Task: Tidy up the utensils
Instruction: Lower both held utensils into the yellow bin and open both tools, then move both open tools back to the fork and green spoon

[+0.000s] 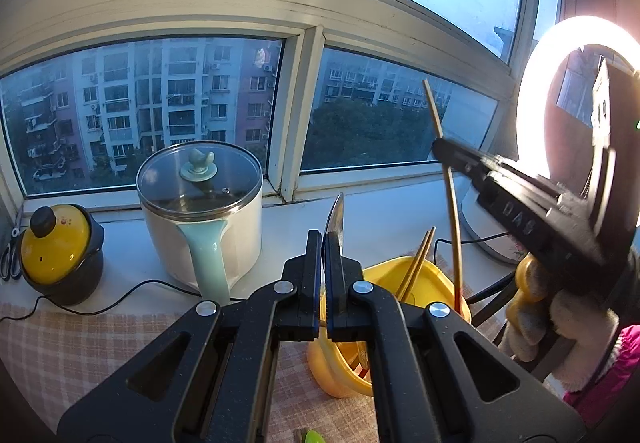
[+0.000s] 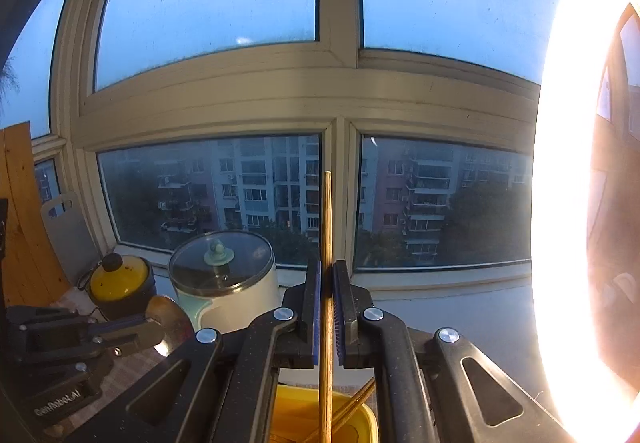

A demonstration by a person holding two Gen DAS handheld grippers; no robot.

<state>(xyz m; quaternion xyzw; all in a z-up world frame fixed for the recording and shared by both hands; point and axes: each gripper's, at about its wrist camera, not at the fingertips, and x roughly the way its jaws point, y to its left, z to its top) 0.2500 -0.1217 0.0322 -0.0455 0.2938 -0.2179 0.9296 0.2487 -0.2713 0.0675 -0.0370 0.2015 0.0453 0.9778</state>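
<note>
Upright chopstick (image 2: 326,283) between right gripper (image 2: 327,307) pads.

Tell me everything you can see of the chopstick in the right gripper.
The chopstick is one slim, straight stick, wood or bamboo by its golden-brown look. It stands nearly upright, clamped at mid-length between the shut pads of the right gripper. Its upper end is blunt and free against the window. Its lower end reaches down into the yellow container, where two more chopsticks lean; whether it touches the bottom is hidden.
</note>
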